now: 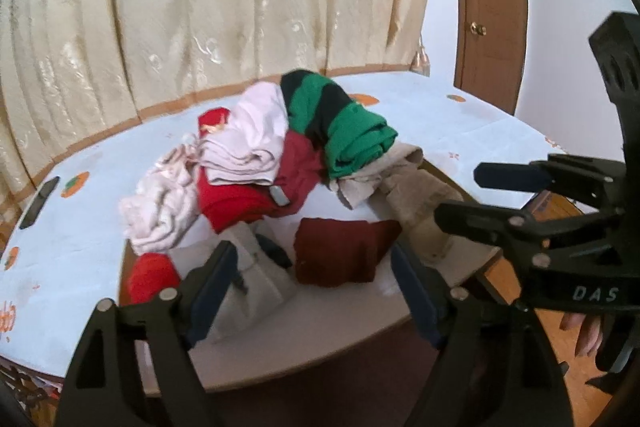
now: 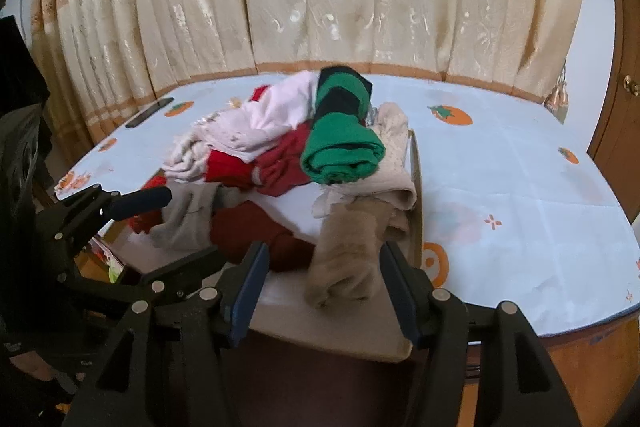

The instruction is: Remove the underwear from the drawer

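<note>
An open drawer [image 1: 320, 339] [image 2: 332, 331] juts out from under the bed toward me. In it lie a dark red folded piece [image 1: 340, 251] [image 2: 248, 227], a grey piece [image 1: 256, 283] [image 2: 188, 215], a red piece [image 1: 150, 277] and a beige piece [image 2: 348, 251] [image 1: 420, 199]. A pile of clothes [image 1: 256, 155] [image 2: 304, 135] with a green-black roll [image 1: 340, 119] [image 2: 340, 135] sits behind it. My left gripper [image 1: 312, 291] is open and empty over the drawer. My right gripper [image 2: 320, 291] is open, its fingers on either side of the beige piece.
The bed has a pale blue sheet with orange prints [image 2: 500, 167]. A dark phone [image 1: 40, 203] lies at its left edge. Cream curtains [image 1: 200, 7] hang behind. A brown door [image 1: 492, 7] stands at the right. Wooden floor [image 1: 552, 339] shows beside the drawer.
</note>
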The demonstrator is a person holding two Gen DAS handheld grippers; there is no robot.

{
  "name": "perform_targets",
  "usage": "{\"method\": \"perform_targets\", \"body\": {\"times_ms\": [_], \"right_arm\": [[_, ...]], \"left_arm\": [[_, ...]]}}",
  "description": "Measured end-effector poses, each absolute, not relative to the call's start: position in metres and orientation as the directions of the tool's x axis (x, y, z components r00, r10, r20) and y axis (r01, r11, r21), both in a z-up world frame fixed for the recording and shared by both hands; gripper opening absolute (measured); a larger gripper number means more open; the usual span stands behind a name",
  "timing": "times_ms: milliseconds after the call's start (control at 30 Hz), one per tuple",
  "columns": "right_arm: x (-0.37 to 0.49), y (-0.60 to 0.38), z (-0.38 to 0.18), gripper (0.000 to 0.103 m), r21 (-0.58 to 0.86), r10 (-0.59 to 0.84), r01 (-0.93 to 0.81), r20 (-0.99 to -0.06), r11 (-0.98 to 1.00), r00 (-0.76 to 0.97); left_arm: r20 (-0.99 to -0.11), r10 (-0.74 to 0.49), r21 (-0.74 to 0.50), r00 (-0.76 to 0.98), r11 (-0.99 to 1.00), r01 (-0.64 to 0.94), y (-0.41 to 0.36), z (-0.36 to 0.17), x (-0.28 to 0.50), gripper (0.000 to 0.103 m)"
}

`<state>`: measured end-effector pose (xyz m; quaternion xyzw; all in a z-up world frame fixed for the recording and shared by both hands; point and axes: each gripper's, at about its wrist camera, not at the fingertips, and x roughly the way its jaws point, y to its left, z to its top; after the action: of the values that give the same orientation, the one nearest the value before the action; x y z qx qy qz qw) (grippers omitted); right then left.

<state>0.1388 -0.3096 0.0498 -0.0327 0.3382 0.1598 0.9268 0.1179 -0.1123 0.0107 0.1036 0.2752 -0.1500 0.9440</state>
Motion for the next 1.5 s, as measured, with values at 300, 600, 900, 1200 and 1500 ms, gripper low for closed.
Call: {"method": "perform_targets", "body": {"times_ms": [300, 600, 900, 1200, 1500], "right_arm": [[0.087, -0.3, 0.066, 0.066, -0.025, 0.236, -0.286, -0.498, 0.958, 0.834], [0.061, -0.299, 0.063, 0.067, 0.005, 0.266, -0.299, -0.468, 0.954, 0.843], [0.045, -0.296, 0.07, 0.068, 0.001, 0.279, -0.312, -0.448, 0.95, 0.849], [0.04, -0.291, 0.072, 0.068, -0.002, 0.296, -0.33, -0.436, 0.944, 0.85], [0.04, -0.289, 0.071, 0.068, 0.001, 0.299, -0.332, -0.441, 0.943, 0.846]], "left_arm": [[-0.46, -0.177, 0.114, 0.87, 0.96, 0.255, -0.092, 0.018, 0.08, 0.1], [-0.453, -0.149, 0.086, 0.879, 0.974, 0.21, -0.075, 0.008, 0.061, 0.1], [-0.416, -0.125, 0.071, 0.901, 0.983, 0.169, -0.065, 0.018, 0.049, 0.102], [-0.407, -0.122, 0.07, 0.905, 0.984, 0.164, -0.064, 0.021, 0.046, 0.102], [-0.413, -0.108, 0.068, 0.904, 0.986, 0.149, -0.062, 0.021, 0.047, 0.102]]}}
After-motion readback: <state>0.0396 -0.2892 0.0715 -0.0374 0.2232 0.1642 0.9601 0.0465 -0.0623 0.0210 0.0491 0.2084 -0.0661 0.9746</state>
